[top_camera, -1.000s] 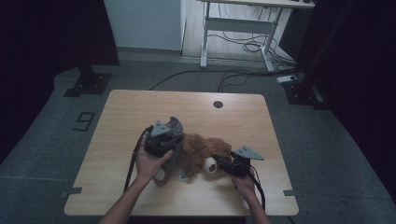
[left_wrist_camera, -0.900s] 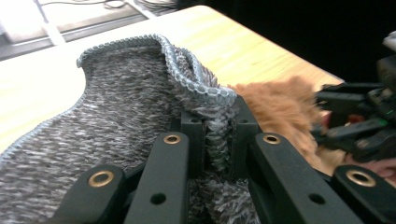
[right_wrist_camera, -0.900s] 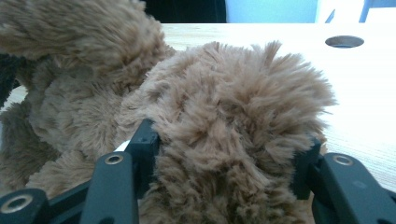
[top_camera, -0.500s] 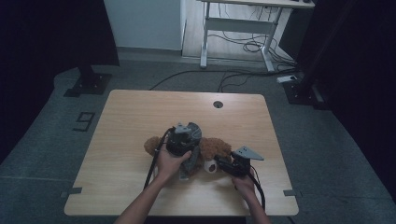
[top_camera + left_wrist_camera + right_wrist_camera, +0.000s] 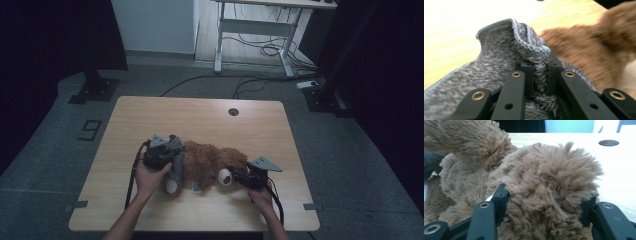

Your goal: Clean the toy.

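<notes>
Brown plush: a teddy bear lay across the near half of the wooden table, stretched between the two hand-held grippers.
Grey knit: a small marled garment with a stitched edge, bunched just ahead of the left hand-held gripper and partly over the bear's body nearest that gripper.
Left hand-held gripper: its jaws were nearly closed, pinching a fold of the grey knit between them; the edge of the fabric stood up right above the jaw tips.
Right hand-held gripper: its jaws stood wide and were pressed into a thick tuft of the bear's fur, which filled the gap; it appeared to be holding that part of the bear, though how firmly I could not tell.
Risk, slip: the left grasp held only a thin fold, so a hard tug could have pulled the knit out of the jaws.
Risk, snag: the knit could have caught on a plush limb beside the left hand-held gripper and bunched instead of sliding.
Risk, drag: the fluffy pile gave the right jaws little to bite on, so the whole bear might have slid toward the left hand-held gripper.
Risk, strain: opposed pulls could have stretched the stitched edge.
</notes>
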Demonstrator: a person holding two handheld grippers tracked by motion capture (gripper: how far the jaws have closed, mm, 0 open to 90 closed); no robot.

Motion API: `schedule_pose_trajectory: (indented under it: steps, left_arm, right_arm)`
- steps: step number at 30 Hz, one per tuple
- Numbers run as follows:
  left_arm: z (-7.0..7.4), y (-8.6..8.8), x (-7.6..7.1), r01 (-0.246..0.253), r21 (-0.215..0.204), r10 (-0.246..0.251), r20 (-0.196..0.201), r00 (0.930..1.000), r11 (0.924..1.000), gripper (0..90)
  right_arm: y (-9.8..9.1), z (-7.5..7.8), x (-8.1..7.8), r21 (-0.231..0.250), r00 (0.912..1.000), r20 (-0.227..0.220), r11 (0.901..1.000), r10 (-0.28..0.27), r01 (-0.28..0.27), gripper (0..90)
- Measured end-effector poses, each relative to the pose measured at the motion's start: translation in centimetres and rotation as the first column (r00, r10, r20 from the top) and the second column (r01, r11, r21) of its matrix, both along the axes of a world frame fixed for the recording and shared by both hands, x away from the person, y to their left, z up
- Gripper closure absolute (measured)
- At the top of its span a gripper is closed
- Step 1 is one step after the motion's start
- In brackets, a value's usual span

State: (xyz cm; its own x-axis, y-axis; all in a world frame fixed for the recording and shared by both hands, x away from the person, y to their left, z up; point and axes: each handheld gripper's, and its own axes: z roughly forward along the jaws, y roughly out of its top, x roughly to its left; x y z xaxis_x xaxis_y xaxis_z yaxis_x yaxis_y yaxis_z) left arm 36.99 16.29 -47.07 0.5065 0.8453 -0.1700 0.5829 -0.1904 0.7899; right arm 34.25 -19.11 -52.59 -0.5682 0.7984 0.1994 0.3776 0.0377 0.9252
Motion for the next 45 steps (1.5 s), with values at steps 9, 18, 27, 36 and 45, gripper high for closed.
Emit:
schedule_pose_trajectory:
  steps: [9, 18, 27, 36, 45]
  left_arm:
    - [3.5, 0.2, -0.5, 0.006, -0.046, -0.005, 0.027, 0.9996, 0.9989, 80.2]
    - [11.3, -8.3, 0.8, 0.189, -0.022, -0.183, 0.166, 0.9689, 0.9817, 80.1]
    - [8.1, -18.3, 2.1, 0.354, 0.082, -0.356, 0.009, 0.9343, 0.9315, 79.7]
    - [3.0, -18.4, 1.5, 0.355, 0.13, -0.35, -0.06, 0.9349, 0.9259, 79.9]
    - [2.1, -13.1, 1.0, 0.287, 0.076, -0.283, -0.069, 0.9568, 0.9548, 80.7]
  right_arm:
    - [-0.1, -0.1, 0.1, 0.015, 1.0, -0.007, 0.9999, -0.004, 0.004, 43.9]
    - [-0.2, -0.1, 0.1, 0.021, 0.9999, -0.009, 0.9997, -0.006, 0.007, 43.8]
    - [-0.2, -0.1, 0.1, 0.021, 1.0, -0.005, 0.9998, -0.004, 0.004, 43.8]
    - [-0.2, -0.2, 0.1, 0.018, 0.9999, -0.01, 0.9998, -0.005, 0.005, 43.3]
    - [-0.1, -0.2, 0.2, 0.016, 1.0, -0.001, 0.9999, -0.004, 0.004, 43.4]
